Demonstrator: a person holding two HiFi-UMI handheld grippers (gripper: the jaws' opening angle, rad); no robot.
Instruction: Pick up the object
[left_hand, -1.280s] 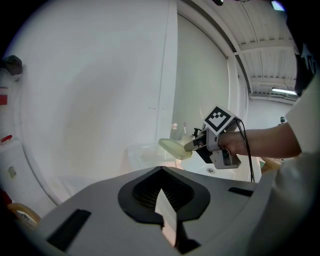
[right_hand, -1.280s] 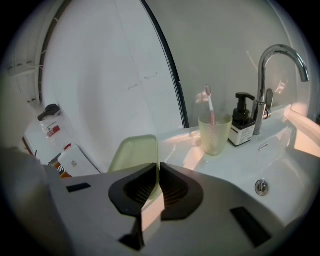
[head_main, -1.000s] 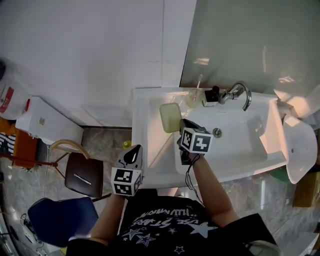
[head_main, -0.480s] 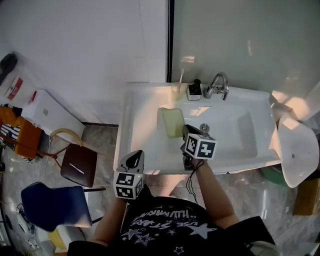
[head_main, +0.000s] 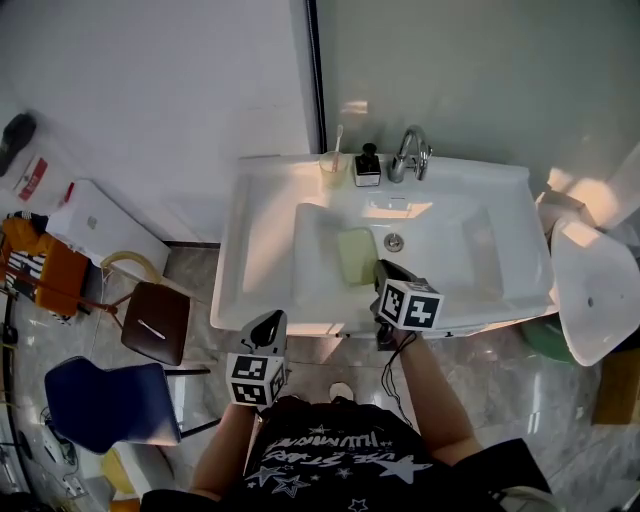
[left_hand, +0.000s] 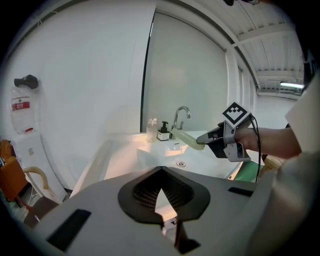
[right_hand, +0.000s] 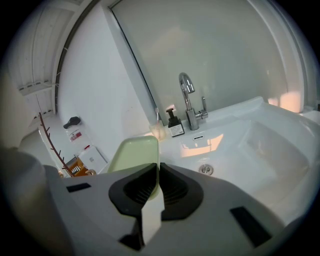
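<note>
Ok, both forearms reach forward from the torso with the grippers tipped a bit downward. The right gripper (head_main: 381, 268) (right_hand: 154, 176) sits at the front edge of the sink (head_main: 250, 250), marker cube up, nose over the basin. The left gripper (head_main: 268, 322) (left_hand: 160, 172) hangs lower left, short of the sink front and over the floor. Right jaws are clamped on the near edge of the dish (head_main: 355, 255) (right_hand: 133, 151) (left_hand: 188, 138), the rim pinched between the pads. Left jaw tips meet with nothing between them. Versus a second ago, both grippers are further back toward the body: the right cube was out over the basin and is now at its front edge, and the left was over the sink's front-left corner and is now clear of it. The dish was over the basin's left side, near the ledge; it is now over the middle of the basin, just left of the drain (head_main: 394, 241), lifted and sticking out ahead of the jaws toward the tap (head_main: 412, 152). The dish is pale green, a shallow rounded rectangle with a raised rim, and it looks empty.
</note>
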